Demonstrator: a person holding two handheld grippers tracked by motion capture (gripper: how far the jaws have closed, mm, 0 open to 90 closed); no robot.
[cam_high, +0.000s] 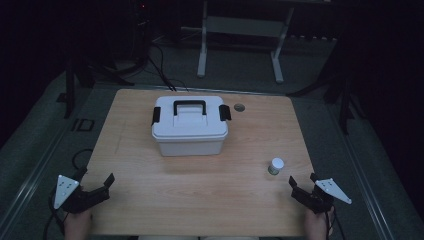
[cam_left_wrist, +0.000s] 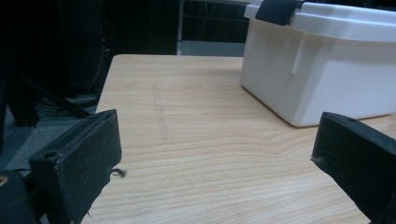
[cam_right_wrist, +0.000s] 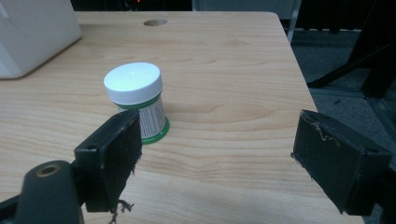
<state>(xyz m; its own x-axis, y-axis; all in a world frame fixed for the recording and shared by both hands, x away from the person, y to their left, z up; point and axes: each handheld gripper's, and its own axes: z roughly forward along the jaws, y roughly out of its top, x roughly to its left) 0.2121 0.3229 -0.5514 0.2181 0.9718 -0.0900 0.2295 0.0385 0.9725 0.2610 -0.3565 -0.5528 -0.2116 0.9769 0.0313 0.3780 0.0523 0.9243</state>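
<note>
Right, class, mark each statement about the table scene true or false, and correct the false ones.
1. The white box has its lid on. True.
2. The small jar has a black cap. False: the cap is white.
3. The right gripper holds the jar. False: its fingers are open and the jar stands apart on the table.
4. The left gripper is open. True.
5. The box has a black handle. True.
</note>
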